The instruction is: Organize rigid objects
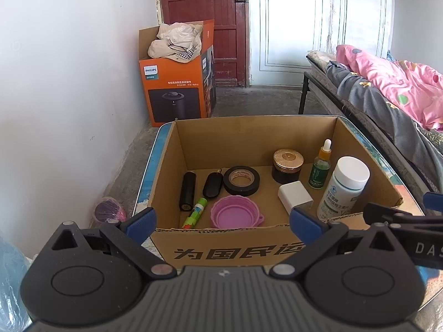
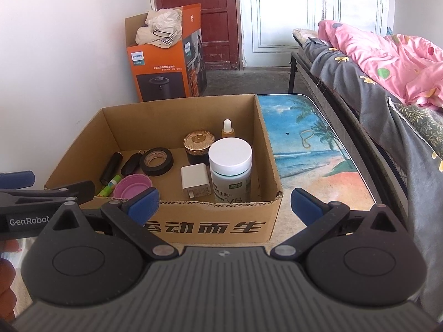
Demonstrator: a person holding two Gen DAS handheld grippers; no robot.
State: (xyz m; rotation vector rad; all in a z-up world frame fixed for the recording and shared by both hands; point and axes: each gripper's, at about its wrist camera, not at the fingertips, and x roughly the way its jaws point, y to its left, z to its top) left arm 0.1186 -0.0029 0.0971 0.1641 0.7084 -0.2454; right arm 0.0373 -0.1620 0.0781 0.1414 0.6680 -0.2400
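I get bright daylight from the curtain (image 1: 318, 19), which blows out to plain white in both feeds. The wall (image 1: 69, 83) looks evenly lit and the box (image 1: 249, 138) interior is sharp, with soft shadows. Fisheye bends the edges, the corners go black, and the frame's lower-left corners smear.

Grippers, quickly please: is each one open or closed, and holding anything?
Left gripper: open, holding nothing.
Right gripper: open, holding nothing.
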